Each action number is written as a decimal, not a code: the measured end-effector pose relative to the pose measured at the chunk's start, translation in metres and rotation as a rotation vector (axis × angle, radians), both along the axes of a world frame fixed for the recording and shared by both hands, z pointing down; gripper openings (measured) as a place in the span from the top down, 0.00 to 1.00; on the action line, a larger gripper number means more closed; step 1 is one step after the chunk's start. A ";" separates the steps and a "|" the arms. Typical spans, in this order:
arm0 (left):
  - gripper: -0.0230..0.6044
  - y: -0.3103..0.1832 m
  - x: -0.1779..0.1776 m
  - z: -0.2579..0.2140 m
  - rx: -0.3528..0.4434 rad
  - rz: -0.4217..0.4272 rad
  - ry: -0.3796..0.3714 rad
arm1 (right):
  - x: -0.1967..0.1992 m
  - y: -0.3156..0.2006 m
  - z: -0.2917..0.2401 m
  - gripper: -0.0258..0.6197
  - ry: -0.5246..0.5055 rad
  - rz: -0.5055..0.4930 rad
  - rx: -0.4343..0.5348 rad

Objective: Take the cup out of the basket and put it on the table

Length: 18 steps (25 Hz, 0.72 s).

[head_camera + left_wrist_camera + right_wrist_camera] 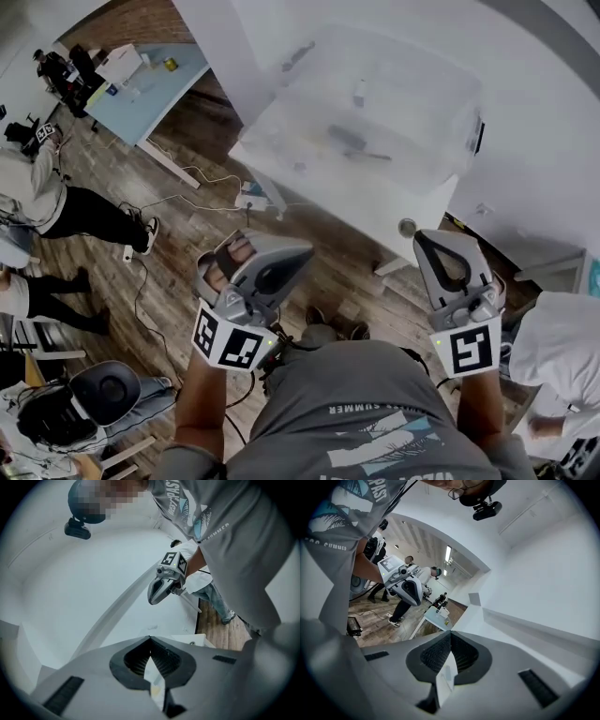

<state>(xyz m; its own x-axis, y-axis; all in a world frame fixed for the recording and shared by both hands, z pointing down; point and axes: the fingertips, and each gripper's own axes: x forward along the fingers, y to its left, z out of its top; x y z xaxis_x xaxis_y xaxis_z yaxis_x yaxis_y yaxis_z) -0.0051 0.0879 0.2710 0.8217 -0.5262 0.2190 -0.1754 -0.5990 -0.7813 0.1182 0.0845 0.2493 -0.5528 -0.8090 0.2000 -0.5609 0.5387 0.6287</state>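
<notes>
Left gripper [298, 255] and right gripper [442, 246] grey with black-and-white square-marker cubes [230, 342]; table [375, 221] white, basket [375, 103] translucent, floor [187, 246] brown wood-grain planks, far-left table [150, 101] pale blue.

Saw translucent rectangular basket [281, 122] sitting upright on the white table [366, 214], near its far edge; contents through the walls too blurred to identify.

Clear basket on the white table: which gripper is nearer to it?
Right, it seems. The right gripper sits close to the near right corner of the clear basket; the left gripper is farther back, over the floor.
</notes>
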 end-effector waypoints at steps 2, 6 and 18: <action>0.95 -0.013 -0.005 -0.002 0.008 0.013 0.015 | -0.003 -0.012 -0.001 0.94 0.013 0.019 0.002; 0.95 -0.038 -0.017 -0.002 0.021 0.046 0.028 | -0.019 -0.034 -0.002 0.94 0.023 0.035 0.005; 0.95 -0.095 -0.029 0.008 0.002 0.090 0.060 | -0.038 -0.096 -0.004 0.94 0.101 0.047 0.000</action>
